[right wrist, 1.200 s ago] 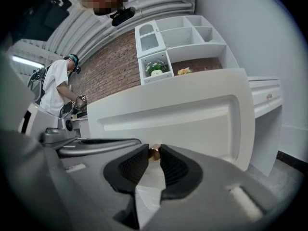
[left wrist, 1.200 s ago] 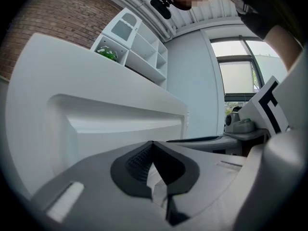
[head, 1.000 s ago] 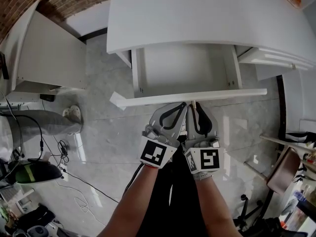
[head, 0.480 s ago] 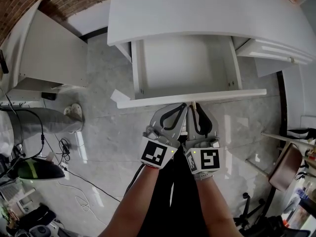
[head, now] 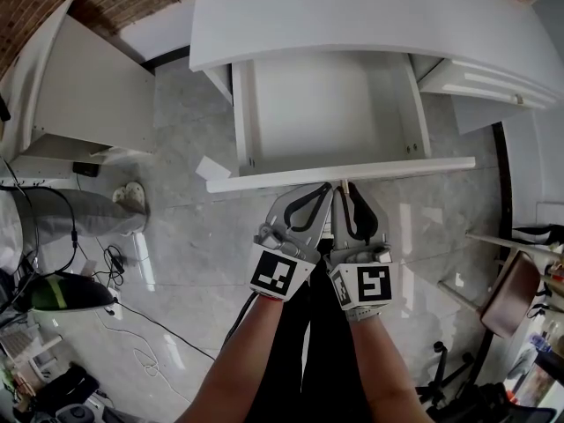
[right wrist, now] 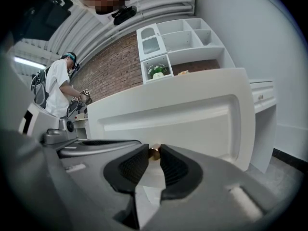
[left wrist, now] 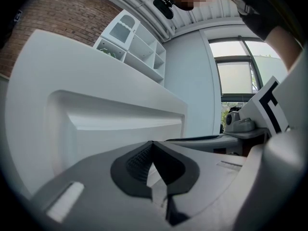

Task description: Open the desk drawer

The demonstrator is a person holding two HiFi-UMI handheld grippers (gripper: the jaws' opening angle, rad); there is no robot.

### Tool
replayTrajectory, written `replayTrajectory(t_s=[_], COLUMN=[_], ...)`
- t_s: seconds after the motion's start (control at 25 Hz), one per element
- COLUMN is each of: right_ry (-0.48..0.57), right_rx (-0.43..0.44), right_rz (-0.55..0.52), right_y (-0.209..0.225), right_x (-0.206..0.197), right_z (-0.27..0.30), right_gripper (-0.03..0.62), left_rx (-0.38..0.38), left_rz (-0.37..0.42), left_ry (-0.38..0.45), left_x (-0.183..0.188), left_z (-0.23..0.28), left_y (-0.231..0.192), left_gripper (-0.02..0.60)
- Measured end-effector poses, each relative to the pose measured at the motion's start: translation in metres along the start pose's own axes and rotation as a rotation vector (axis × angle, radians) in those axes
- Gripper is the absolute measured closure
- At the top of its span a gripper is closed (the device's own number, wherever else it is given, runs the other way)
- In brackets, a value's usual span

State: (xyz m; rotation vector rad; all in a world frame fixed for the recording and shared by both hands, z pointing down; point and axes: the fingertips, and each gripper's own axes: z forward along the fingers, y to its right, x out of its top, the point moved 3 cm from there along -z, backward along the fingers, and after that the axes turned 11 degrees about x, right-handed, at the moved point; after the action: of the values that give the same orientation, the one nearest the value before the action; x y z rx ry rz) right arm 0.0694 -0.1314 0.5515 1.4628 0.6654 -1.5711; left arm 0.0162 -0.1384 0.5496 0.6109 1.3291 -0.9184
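Note:
The white desk drawer (head: 326, 113) stands pulled out from under the desk top (head: 352, 16), and its inside shows bare. Its front panel (head: 264, 181) faces me, with a small brass knob (head: 345, 184) at the middle. My right gripper (head: 347, 194) is shut on that knob (right wrist: 154, 153), which sits pinched between the dark pads in the right gripper view. Close beside it on the left, my left gripper (head: 324, 194) is shut with nothing between its pads (left wrist: 139, 160). It sits just in front of the drawer front (left wrist: 120, 124).
A white cabinet (head: 79, 104) stands at the left and a second shut drawer (head: 485, 82) at the right of the desk. Cables (head: 115, 263) and a shoe (head: 132, 199) lie on the grey floor. A chair (head: 507, 298) is at the right. Another person (right wrist: 55, 88) stands far off.
The drawer has slid further out from under the desk, and more of its inside shows. Both grippers stay at the drawer front, the right one still on the knob.

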Motion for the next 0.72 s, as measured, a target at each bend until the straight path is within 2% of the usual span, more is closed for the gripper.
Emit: replayTrajectory(t_s=[0.72], right_ry=[-0.012], right_rx=[-0.014], right_rz=[-0.003], right_y=[-0.009], right_x=[-0.006], right_z=[-0.015], right_gripper=[0.523], left_rx=[-0.02], left_rz=[0.006], left_ry=[-0.008], left_x=[-0.005], left_z=[-0.015], left_y=[0.01], left_gripper=[0.597])
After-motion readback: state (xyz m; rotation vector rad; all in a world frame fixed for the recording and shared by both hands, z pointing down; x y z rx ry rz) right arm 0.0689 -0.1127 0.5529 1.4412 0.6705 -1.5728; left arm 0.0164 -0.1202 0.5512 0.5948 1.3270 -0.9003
